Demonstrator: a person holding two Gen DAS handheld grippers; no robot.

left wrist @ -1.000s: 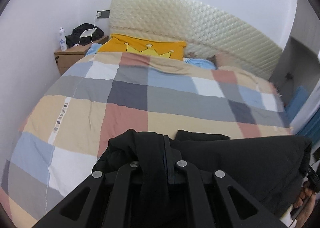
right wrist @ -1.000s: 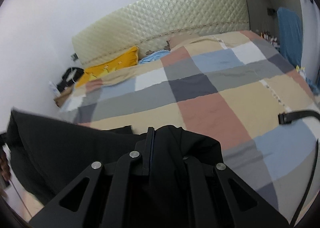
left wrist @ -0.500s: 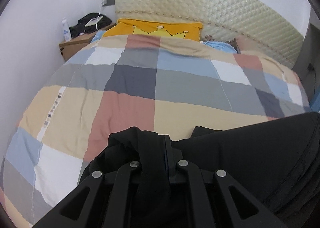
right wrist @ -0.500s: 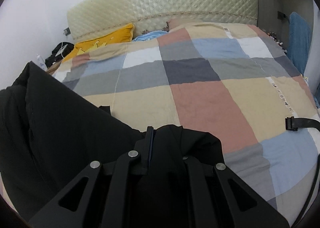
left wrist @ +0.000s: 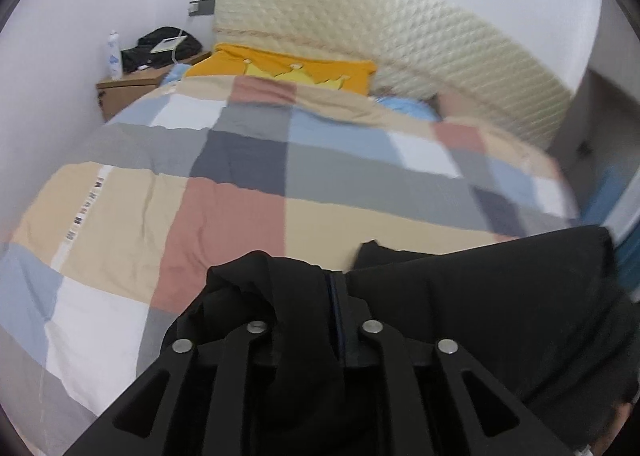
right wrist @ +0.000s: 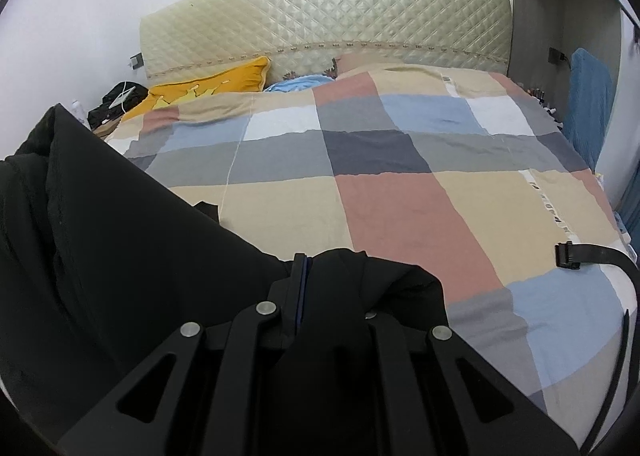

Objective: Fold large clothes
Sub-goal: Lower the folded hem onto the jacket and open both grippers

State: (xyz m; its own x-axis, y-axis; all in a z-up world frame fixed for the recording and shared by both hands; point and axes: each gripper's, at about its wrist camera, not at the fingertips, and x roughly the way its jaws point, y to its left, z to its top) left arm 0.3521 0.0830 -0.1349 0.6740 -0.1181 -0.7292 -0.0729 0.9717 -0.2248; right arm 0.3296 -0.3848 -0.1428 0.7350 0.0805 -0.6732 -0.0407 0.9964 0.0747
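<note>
Black clothes (left wrist: pixel 480 304) hang over the bed (right wrist: pixel 400 207), pinched tight by left gripper (left wrist: pixel 334 296) and right gripper (right wrist: pixel 302 288); folding looks barely started.

Soft, even indoor light; motion blur in left view, sharper right; fisheye-warped, dark-vignetted edges.

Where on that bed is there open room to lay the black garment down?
Most of the checkered quilt lies bare, from the yellow pillow down to both claws, left claw and right claw, which pinch the black garment. It is crowded only by the black strap at the right edge and on the nightstand.
</note>
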